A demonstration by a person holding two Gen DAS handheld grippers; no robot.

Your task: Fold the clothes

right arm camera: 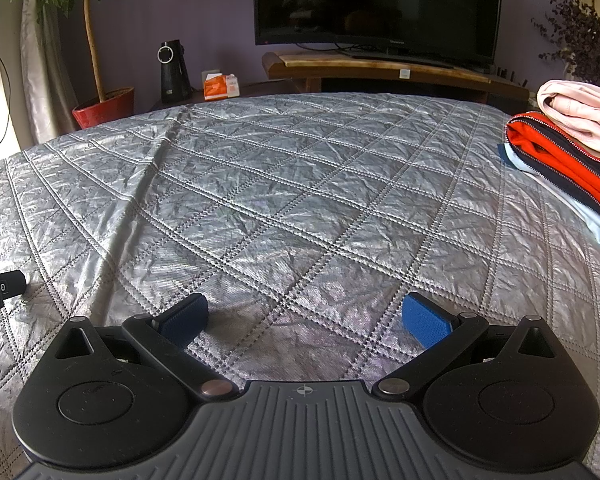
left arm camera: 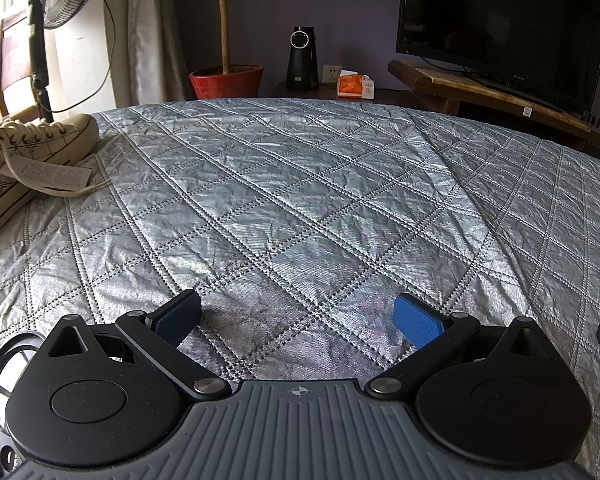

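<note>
Hovering low over the silver quilted bedspread point(left arm camera: 300, 200) at the bottom of the left wrist view, the left gripper point(left arm camera: 298, 322), jaws spread wide and holding nothing, blue pads point(left arm camera: 416, 326) angling apart. Hanging likewise at the bottom of the right wrist view, the right gripper point(right arm camera: 306, 322), jaws wide and gripping nothing. Lying stacked at the right edge of that view, the folded clothes point(right arm camera: 568, 148), a pale pink piece resting on an orange and navy zipped one over a light blue one; sitting at the left edge of the left view, a cream sneaker point(left arm camera: 32, 152) with a paper tag.
</note>
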